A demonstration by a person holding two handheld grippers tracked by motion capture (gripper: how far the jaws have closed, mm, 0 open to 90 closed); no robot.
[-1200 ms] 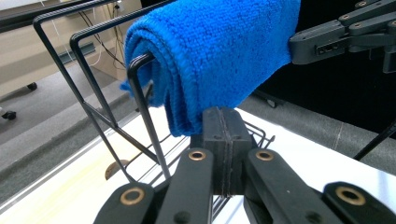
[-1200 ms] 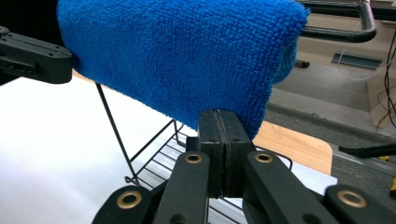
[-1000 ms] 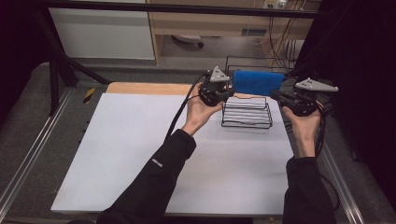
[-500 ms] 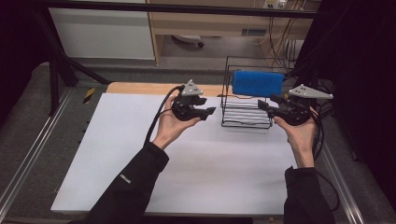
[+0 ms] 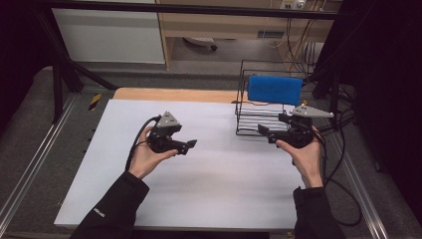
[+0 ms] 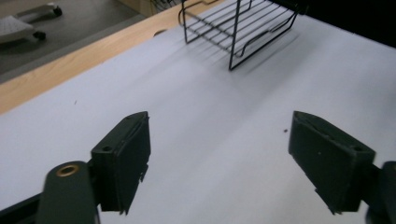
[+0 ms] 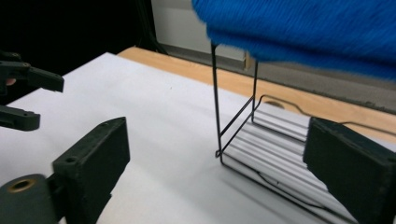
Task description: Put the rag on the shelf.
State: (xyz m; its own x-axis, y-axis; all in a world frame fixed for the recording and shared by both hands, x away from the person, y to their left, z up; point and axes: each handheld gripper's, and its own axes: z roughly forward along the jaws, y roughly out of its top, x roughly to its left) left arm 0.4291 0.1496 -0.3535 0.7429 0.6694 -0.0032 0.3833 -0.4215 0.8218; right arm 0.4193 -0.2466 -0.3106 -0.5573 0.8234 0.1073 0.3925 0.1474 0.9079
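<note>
Two empty grippers hovering over the table beside one wire rack

The left gripper point(image 5: 188, 146) and right gripper point(image 5: 264, 131) are both gaping wide, gripping nothing; one blue towel point(image 5: 274, 89) is lying on top of the single wire rack point(image 5: 259, 117) at the far right; a jaw snagging a wire could be tipping the rack, spilling the towel.

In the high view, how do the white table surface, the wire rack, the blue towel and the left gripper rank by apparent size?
1. White table surface
2. Wire rack
3. Blue towel
4. Left gripper; it looks close to the towel in size, so these two are unsure.
</note>
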